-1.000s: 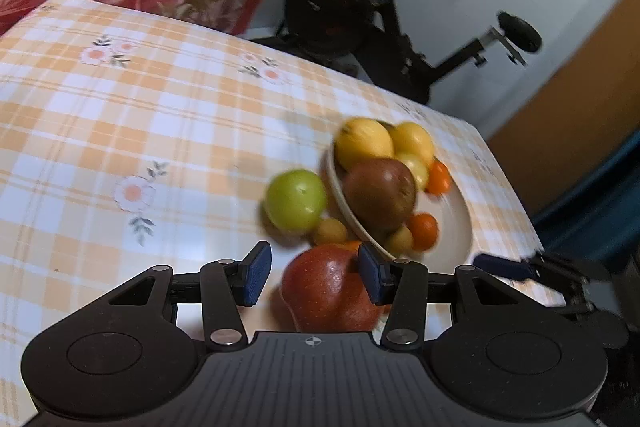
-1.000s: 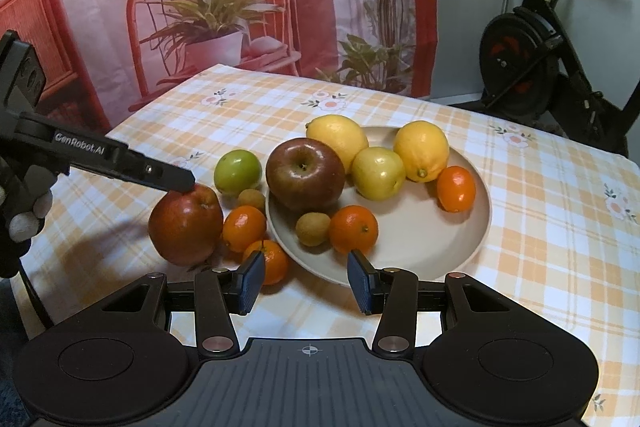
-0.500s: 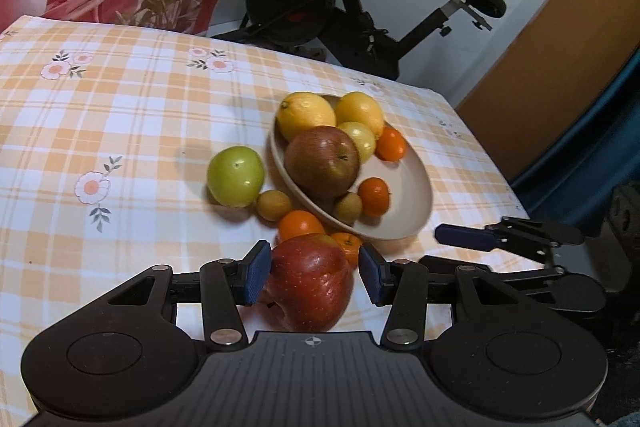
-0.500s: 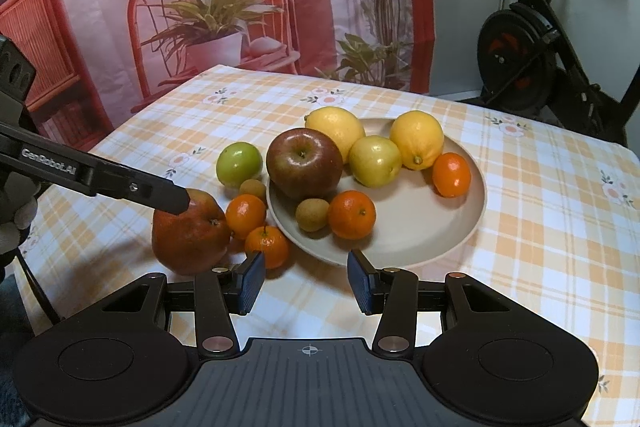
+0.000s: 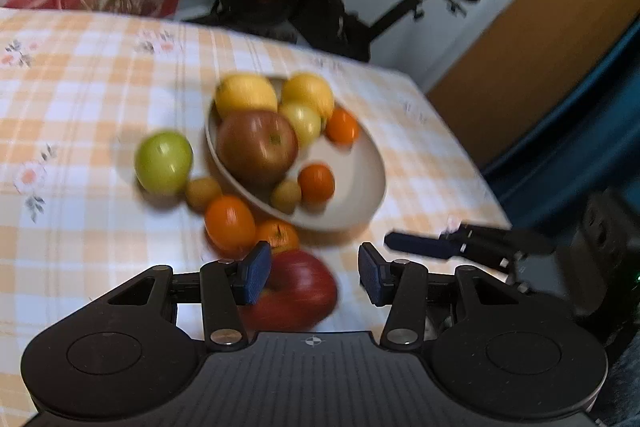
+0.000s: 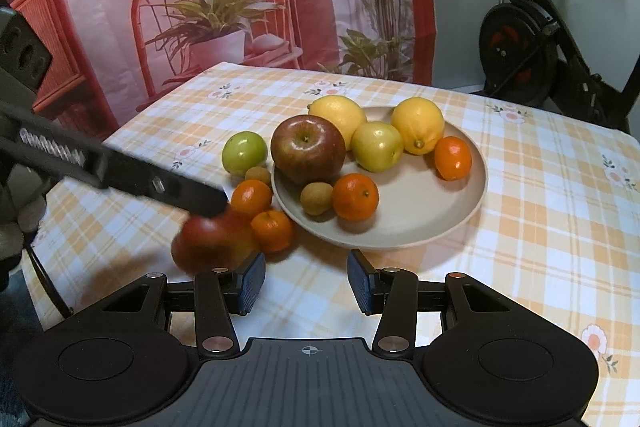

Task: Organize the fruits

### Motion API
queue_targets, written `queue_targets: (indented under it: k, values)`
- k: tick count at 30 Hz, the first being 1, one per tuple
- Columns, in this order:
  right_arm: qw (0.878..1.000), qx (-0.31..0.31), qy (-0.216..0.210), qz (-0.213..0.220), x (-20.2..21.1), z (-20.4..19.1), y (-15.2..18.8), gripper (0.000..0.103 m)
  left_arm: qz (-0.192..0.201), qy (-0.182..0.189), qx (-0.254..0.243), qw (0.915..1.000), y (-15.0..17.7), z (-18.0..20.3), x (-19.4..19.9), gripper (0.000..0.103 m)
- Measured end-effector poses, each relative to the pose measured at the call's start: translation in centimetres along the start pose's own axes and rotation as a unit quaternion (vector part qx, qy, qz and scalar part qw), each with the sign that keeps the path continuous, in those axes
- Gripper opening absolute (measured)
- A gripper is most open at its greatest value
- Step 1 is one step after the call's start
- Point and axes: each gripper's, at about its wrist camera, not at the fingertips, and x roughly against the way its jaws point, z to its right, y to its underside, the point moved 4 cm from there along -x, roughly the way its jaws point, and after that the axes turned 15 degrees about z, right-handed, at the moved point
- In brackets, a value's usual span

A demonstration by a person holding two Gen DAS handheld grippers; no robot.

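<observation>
A beige plate [image 6: 432, 223] holds a dark red apple [image 6: 308, 149], two lemons, a pale yellow fruit, two oranges and a small brown fruit. Beside it on the cloth lie a green apple [image 6: 245, 153], a small brown fruit and two oranges [image 6: 272, 230]. A red apple [image 5: 298, 293] lies between the fingers of my open left gripper [image 5: 310, 277], blurred, against the left finger and apart from the right one; it shows in the right wrist view [image 6: 214, 243] too. My right gripper [image 6: 306, 281] is open and empty just in front of the plate.
The table has an orange-checked cloth [image 6: 552, 211]. An exercise bike [image 6: 532, 55] stands behind its far right corner. A backdrop with a printed chair and plants [image 6: 216, 27] hangs behind. The table edge runs close on the left in the right wrist view.
The red apple has slipped right and nearer the front edge, blurred with motion. My left gripper has shifted and the gap at its right finger has widened. My right gripper has barely moved.
</observation>
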Motion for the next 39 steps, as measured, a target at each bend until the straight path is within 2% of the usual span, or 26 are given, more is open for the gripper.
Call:
queue_targets:
  k: [2, 15, 33, 35, 39]
  values:
    - [1.000, -0.002, 0.000, 0.000, 0.1, 0.0, 0.1, 0.042, 0.004, -0.001, -0.013, 0.9999, 0.3, 0.4, -0.2, 0.049]
    - [1.000, 0.004, -0.017, -0.010, 0.1, -0.9, 0.5, 0.043, 0.007, -0.003, 0.020, 0.9998, 0.0, -0.6, 0.0, 0.049]
    - [0.995, 0.054, -0.079, -0.030, -1.4, -4.7, 0.2, 0.047, 0.007, 0.006, 0.032, 0.9994, 0.2, -0.4, 0.0, 0.049]
    - [0.995, 0.058, -0.079, -0.027, -1.3, -4.7, 0.1, 0.041, 0.007, 0.005, 0.034, 0.9994, 0.2, -0.5, 0.0, 0.049]
    - [0.995, 0.046, -0.081, -0.024, -1.0, -4.1, 0.4, 0.040, 0.010, 0.002, 0.044, 0.9990, 0.1, -1.0, 0.1, 0.049]
